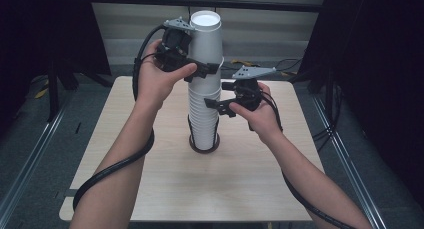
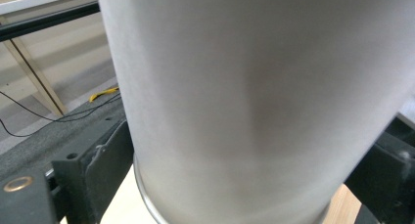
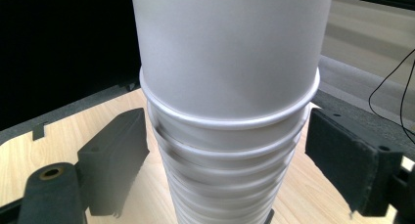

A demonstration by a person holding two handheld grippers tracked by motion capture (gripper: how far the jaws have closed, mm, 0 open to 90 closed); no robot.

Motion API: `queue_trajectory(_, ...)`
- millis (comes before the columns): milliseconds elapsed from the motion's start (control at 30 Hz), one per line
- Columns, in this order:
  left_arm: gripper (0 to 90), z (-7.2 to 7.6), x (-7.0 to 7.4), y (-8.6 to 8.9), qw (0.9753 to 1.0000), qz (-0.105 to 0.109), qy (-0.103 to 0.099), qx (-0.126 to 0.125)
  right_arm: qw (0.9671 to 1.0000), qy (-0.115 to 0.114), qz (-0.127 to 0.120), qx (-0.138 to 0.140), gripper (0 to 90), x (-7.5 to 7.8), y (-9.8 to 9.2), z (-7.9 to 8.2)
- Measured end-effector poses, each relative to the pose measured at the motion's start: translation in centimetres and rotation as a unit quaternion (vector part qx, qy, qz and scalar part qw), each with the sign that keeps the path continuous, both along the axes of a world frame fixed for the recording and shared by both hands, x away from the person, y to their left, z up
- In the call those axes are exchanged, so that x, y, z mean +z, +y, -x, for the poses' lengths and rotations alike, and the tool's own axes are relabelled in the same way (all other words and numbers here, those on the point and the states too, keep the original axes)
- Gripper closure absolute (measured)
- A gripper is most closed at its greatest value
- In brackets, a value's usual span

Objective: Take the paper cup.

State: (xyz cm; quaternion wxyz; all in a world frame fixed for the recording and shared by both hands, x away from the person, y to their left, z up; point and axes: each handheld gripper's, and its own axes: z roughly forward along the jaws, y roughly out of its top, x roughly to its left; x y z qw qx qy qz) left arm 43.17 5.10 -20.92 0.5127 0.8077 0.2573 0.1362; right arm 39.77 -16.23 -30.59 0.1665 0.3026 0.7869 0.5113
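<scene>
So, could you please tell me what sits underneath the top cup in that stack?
Under the top cup lies a stack of nested white cups, rims showing, standing in a dark ring holder on the table. Their insides and count are hidden.

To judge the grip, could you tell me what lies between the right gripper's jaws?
The cup stack, its rims between the right gripper jaws in the right gripper view.

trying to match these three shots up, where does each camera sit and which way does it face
High view: above the person's side, facing forward and down on the table; both forearms, left gripper, right gripper.
Left gripper view: on that gripper, facing the top cup; black jaws beside it.
Right gripper view: facing the cup stack; jaws flanking, apart.
All share the white cups.
</scene>
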Motion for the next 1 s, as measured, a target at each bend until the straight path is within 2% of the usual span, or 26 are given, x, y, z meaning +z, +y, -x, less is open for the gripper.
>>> queue_trajectory(67, 7.1, 0.0, 0.1, 0.0, 1.0000, -0.004, -0.001, 0.000, 1.0000, 0.001, -0.002, 0.000, 15.3, 0.0, 0.0, 0.0)
queue_trajectory(333, 7.3, 0.2, 0.5, 0.4, 0.9999, 0.007, -0.006, 0.006, 1.0000, 0.001, 0.000, 0.000, 15.3, -0.1, 0.0, 0.1)
queue_trajectory(1000, 7.4, 0.6, 1.2, 0.8, 0.9998, 0.014, -0.012, 0.006, 1.0000, 0.001, 0.005, -0.002, 15.3, -0.2, -0.1, 0.2)
